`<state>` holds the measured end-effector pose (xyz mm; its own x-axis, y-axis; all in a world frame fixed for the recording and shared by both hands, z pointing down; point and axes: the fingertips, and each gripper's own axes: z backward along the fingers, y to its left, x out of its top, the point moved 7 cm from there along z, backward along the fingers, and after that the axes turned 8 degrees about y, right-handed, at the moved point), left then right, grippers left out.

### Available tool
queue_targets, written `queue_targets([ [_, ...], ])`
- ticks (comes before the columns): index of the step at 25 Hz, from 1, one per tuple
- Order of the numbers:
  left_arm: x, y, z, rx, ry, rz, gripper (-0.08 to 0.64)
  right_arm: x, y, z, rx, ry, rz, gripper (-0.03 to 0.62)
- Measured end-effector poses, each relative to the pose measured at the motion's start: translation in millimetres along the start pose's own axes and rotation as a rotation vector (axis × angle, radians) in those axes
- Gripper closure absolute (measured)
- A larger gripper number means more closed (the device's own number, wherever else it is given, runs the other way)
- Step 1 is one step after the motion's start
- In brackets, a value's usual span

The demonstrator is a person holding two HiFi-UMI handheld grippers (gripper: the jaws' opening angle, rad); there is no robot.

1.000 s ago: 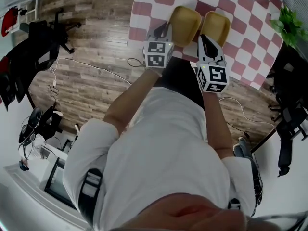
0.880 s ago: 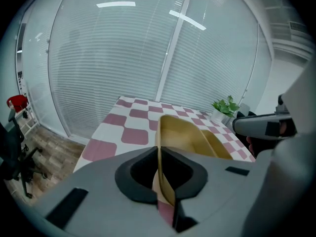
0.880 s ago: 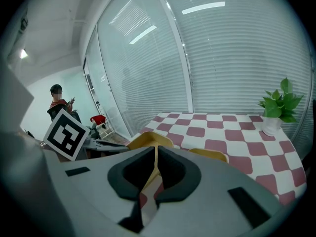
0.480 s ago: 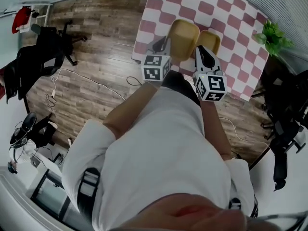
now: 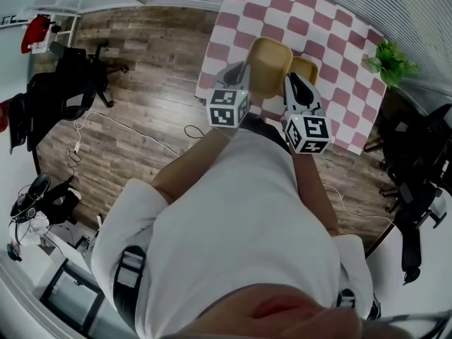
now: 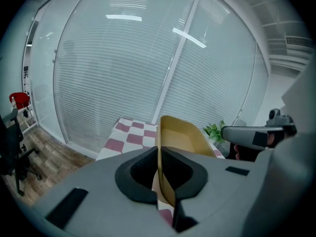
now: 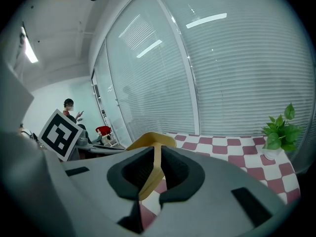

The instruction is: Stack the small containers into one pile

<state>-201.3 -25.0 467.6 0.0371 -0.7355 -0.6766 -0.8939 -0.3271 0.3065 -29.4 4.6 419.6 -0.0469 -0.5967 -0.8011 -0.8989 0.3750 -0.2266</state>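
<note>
Two small yellow containers are held above the checked table. My left gripper is shut on the near rim of the bigger-looking yellow container; in the left gripper view its wall stands upright, pinched between the jaws of the left gripper. My right gripper is shut on the rim of the second yellow container, partly hidden behind the first. In the right gripper view that container tilts left from the right gripper.
A potted plant stands at the table's right corner, also seen as the plant. Wooden floor with cables lies left of the table. Office chairs stand at the left and more chairs at the right. A person stands far off.
The two containers have drawn together: they were side by side, and now the left one overlaps the right one. Both grippers keep their hold.
</note>
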Motion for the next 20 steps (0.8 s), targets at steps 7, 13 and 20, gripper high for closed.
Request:
queue_targets([
  [7, -1.1, -5.3, 0.3, -0.038, -0.004, -0.002, 0.517, -5.5, -2.8, 8.3, -0.053, -0.010, -0.027, 0.537],
  [13, 1.0, -39.9, 1.1, -0.037, -0.025, -0.013, 0.517, -14.8, -26.7, 32.3, -0.062, -0.007, -0.041, 0.491],
  [20, -6.9, -109.9, -5.7, -0.027, -0.053, -0.004, 0.517, -24.1, -74.4, 75.6, -0.031, -0.012, -0.030, 0.478],
])
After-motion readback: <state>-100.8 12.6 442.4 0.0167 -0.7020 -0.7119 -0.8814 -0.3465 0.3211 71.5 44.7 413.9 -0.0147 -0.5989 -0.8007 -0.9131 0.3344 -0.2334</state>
